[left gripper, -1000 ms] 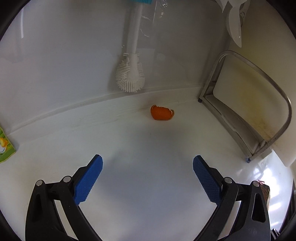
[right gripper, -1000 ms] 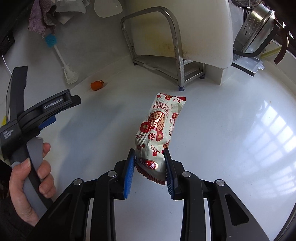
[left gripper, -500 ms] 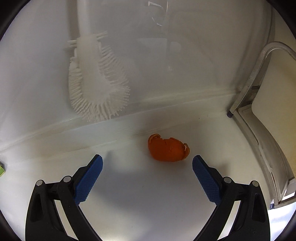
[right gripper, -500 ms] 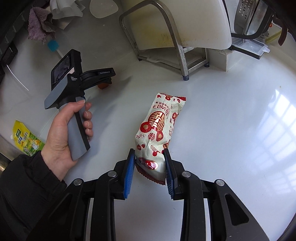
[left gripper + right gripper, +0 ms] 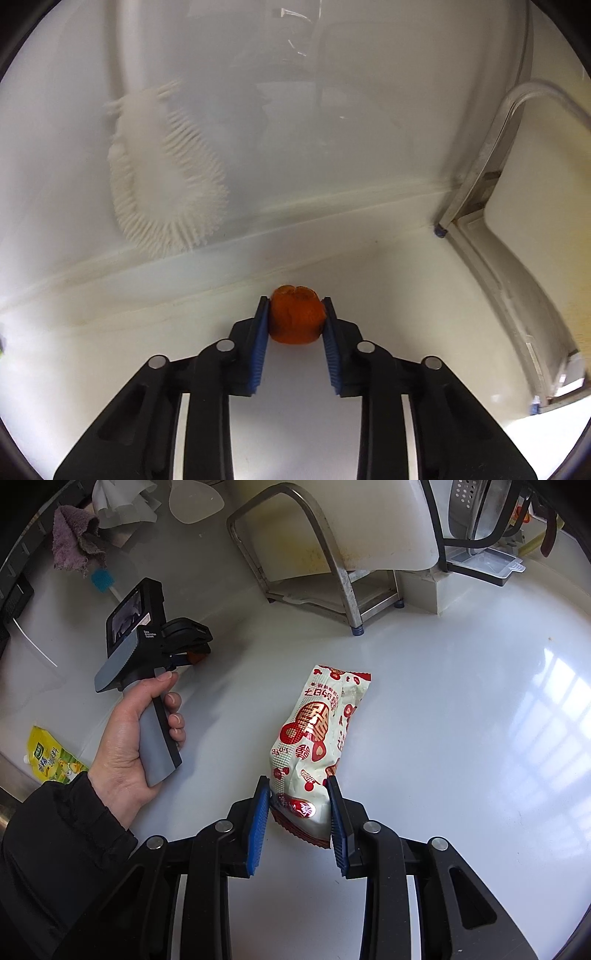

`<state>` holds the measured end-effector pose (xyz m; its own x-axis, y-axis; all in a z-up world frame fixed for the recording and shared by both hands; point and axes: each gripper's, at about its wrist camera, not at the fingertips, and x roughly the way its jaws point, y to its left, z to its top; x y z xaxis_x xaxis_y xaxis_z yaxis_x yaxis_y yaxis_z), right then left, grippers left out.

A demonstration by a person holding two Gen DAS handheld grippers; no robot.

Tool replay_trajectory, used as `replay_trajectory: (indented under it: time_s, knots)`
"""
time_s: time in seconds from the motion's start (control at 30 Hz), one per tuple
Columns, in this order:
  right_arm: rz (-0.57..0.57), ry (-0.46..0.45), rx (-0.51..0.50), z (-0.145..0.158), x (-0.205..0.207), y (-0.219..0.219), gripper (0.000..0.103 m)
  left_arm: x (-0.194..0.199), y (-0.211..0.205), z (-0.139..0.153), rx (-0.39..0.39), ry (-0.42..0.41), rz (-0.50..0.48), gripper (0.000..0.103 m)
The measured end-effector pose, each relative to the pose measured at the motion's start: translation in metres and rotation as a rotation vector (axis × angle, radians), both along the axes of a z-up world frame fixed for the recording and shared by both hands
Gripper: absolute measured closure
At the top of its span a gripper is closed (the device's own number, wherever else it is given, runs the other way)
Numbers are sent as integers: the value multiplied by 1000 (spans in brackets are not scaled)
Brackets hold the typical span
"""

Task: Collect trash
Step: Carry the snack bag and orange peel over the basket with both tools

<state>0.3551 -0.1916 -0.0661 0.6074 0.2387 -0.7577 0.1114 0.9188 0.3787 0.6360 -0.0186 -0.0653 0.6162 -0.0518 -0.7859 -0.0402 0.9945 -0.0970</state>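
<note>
Left hand-held gripper [image 5: 294, 321]: my jaws have just closed onto the orange peel [image 5: 294, 318], by the table's [image 5: 110, 350] back edge.
Right hand-held gripper [image 5: 298, 805]: clamped on snack wrapper [image 5: 317, 734].
Left to do: yellow sachet [image 5: 51, 757] uncollected; nothing binned.

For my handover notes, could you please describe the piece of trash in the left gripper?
On the white counter, near the back edge below the white brush, the left gripper has just closed on an orange peel. It is the only orange, rounded scrap there.

Glossy white countertop [image 5: 461, 709], white backsplash [image 5: 332, 110], steel rack [image 5: 332, 554], window light reflected at right
</note>
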Motion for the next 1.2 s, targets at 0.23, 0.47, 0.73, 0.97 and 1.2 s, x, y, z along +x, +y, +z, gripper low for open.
replay_trajectory:
  time_s: [0.23, 0.47, 0.73, 0.97, 1.2]
  knots:
    - [23, -18, 27, -2, -14, 1, 73, -76, 17, 13, -18, 12, -86, 79]
    - [60, -25, 62, 7, -45, 2, 73, -190, 46, 46, 20, -24, -131, 79]
    - [115, -85, 47, 27, -101, -8, 73, -294, 31, 69, 89, -75, -183, 79]
    - [99, -116, 57, 26, -139, -24, 73, -346, 6, 67, 79, -123, -236, 79]
    - [119, -165, 51, 36, -168, -31, 73, -384, -9, 70, 71, -159, -258, 79]
